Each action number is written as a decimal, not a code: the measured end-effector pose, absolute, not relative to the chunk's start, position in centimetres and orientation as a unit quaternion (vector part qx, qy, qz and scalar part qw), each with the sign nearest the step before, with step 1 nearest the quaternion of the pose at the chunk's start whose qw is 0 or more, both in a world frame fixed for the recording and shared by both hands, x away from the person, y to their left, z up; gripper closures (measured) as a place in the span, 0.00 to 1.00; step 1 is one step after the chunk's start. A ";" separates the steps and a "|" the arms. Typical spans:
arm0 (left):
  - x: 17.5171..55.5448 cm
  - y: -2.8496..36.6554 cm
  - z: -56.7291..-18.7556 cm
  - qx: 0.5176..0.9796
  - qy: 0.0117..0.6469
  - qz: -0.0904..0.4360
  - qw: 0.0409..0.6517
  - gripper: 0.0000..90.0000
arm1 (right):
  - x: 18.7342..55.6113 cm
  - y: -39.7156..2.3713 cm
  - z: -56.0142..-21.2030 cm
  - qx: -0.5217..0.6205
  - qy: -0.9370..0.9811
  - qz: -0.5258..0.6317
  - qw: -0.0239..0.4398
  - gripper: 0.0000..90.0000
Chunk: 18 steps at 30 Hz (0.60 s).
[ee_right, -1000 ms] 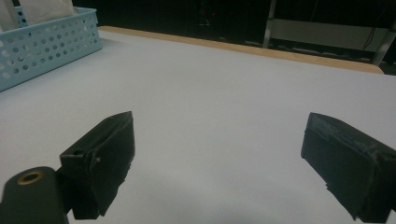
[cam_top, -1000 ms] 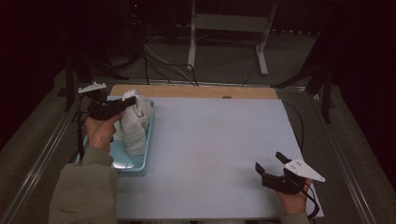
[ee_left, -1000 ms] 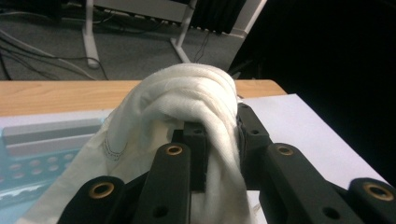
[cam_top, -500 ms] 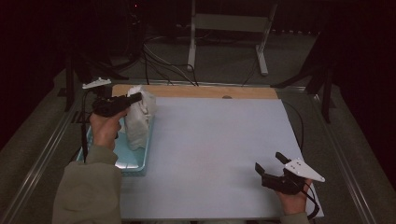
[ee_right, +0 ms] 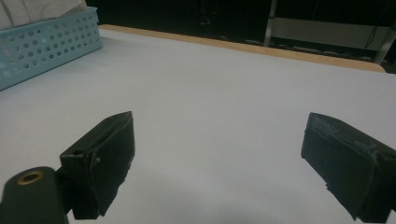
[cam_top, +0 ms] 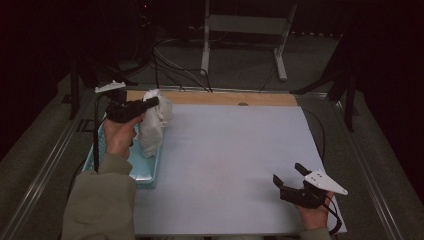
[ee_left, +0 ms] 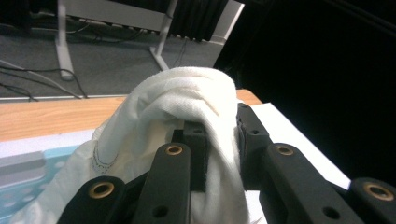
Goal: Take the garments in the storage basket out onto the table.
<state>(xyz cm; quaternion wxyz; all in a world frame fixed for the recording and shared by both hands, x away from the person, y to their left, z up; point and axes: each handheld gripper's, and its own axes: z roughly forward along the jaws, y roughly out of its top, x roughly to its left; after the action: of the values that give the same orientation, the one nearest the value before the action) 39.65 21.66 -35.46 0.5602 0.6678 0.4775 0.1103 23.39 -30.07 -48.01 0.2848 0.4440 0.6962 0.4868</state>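
White cloth [cam_top: 152,122] hangs clamped in the left gripper's [cam_top: 150,103] closed fingers above the blue basket [cam_top: 145,172] at the counter's [cam_top: 225,165] left edge; the right gripper [cam_top: 292,180] rests well apart, fingers spread empty.

White table [cam_top: 225,165], blue basket [cam_top: 145,175] at left

The towel [ee_left: 187,100] looks like white cotton cloth, soft, matt, with a fine ribbed weave and a stitched hem; the basket [ee_right: 46,44] is pale blue plastic, smooth, punched with round holes; the table [cam_top: 225,165] has a matt, smooth, pale sheet on top and a bare wooden strip along its far edge; the left gripper [ee_left: 219,135] is matt black plastic with brass-coloured rivets; the right gripper [ee_right: 219,163] has dull, slightly scuffed black pads.
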 end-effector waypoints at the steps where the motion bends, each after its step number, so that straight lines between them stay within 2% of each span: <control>1: 39.7 21.5 -35.4 0.667 0.476 0.110 0.562 0.87 | 23.4 -30.1 -48.0 0.444 0.696 0.487 0.285 0.11; 18: 40.4 17.6 -34.3 0.676 0.447 0.093 0.578 0.87 | 23.4 -30.1 -48.0 0.442 0.698 0.486 0.285 0.11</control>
<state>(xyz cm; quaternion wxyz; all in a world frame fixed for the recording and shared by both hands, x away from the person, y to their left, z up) 40.42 17.62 -34.34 0.5782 0.6762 0.4470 0.0926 23.41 -30.05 -48.01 0.2848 0.4424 0.6977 0.4862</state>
